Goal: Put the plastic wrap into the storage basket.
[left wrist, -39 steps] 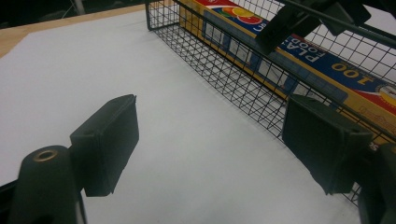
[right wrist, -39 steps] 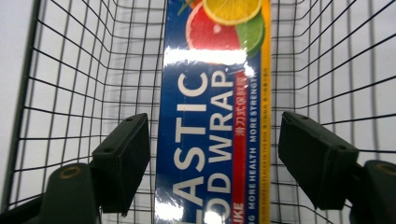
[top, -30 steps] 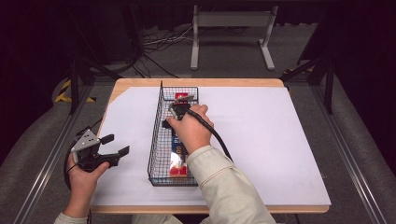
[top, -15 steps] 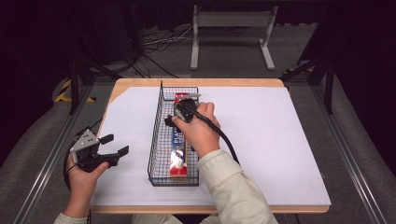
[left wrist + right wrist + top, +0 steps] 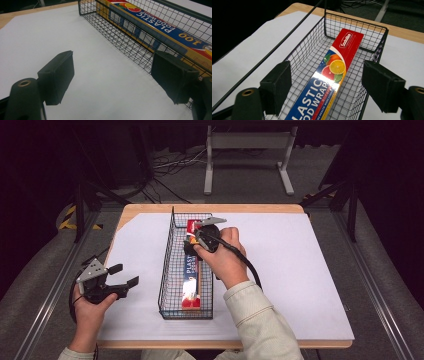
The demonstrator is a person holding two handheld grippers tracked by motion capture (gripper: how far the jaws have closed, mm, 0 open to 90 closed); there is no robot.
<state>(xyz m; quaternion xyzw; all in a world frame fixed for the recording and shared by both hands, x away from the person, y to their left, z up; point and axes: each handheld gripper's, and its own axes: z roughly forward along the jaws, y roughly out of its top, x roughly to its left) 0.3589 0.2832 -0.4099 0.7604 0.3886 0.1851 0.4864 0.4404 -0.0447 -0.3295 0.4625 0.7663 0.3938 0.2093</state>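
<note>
Black jaws of your right gripper (image 5: pixel 325 87) stand open above the plastic wrap box (image 5: pixel 329 75) in the wire basket (image 5: pixel 312 50), so probably lower straight and close across its width, while your left gripper (image 5: pixel 115 77) waits open.

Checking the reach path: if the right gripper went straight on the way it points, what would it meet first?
Most likely the plastic wrap box lying in the wire basket: the open right gripper aims down at it, jaws on either side. Depth is uncertain.

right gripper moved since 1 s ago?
Yes. The right gripper has shifted toward the far end of the wire basket, above the plastic wrap box, jaws open.
</note>
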